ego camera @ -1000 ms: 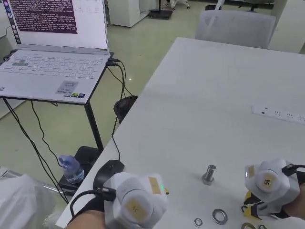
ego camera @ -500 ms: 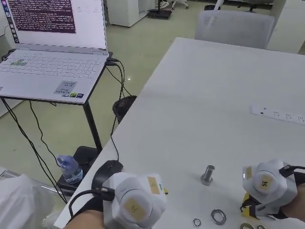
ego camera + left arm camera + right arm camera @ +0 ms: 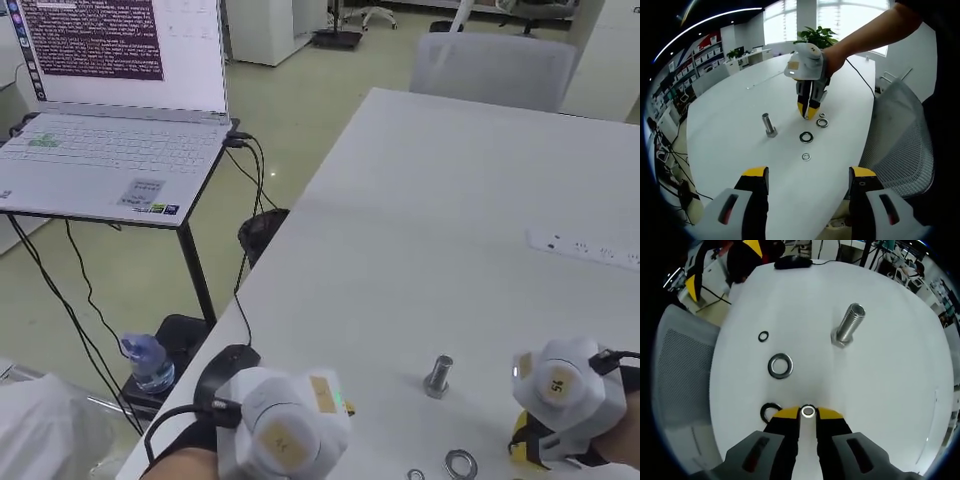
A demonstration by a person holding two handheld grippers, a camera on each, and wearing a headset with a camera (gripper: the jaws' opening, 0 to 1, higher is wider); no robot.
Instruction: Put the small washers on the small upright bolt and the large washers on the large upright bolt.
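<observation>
Right gripper view: four washers (image 3: 780, 365), one bolt (image 3: 849, 325).

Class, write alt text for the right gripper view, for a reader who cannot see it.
The right gripper has its yellow-tipped jaws closed narrowly on a small washer on the white table. Ahead lie a large washer, a smaller dark washer and an upright bolt.

Wht table (image 3: 450, 220), laptop (image 3: 100, 160) on stand
</observation>
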